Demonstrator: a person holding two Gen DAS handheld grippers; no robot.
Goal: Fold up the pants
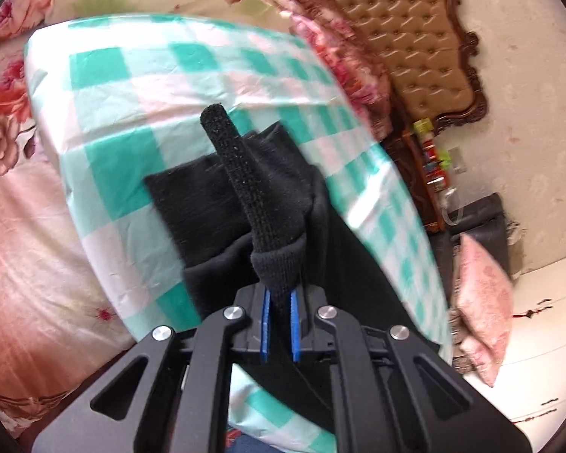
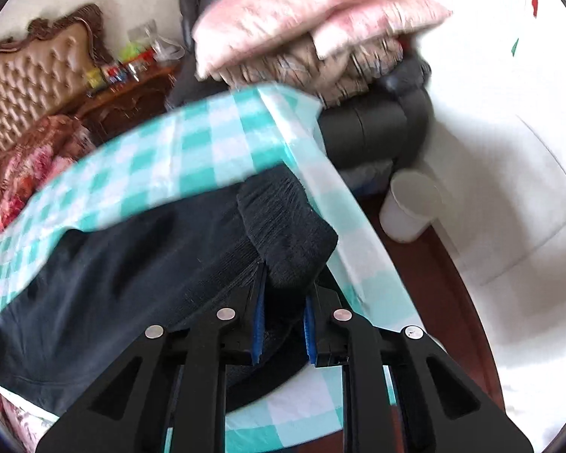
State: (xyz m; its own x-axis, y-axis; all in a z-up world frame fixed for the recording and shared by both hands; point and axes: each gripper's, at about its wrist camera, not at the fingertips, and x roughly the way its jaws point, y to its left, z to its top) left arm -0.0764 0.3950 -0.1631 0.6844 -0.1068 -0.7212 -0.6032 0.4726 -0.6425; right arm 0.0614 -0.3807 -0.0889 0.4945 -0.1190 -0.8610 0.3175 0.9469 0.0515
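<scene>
both grippers pinch the black pants (image 2: 113,271): left gripper (image 1: 279,324) clamps a ribbed cuff at lower centre, right gripper (image 2: 283,332) another, likely lifting them to fold over the checked sheet (image 1: 132,113).

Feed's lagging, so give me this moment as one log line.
step: folding | left tongs: shut on pants | right tongs: shut on pants | surface: checked cloth
</scene>
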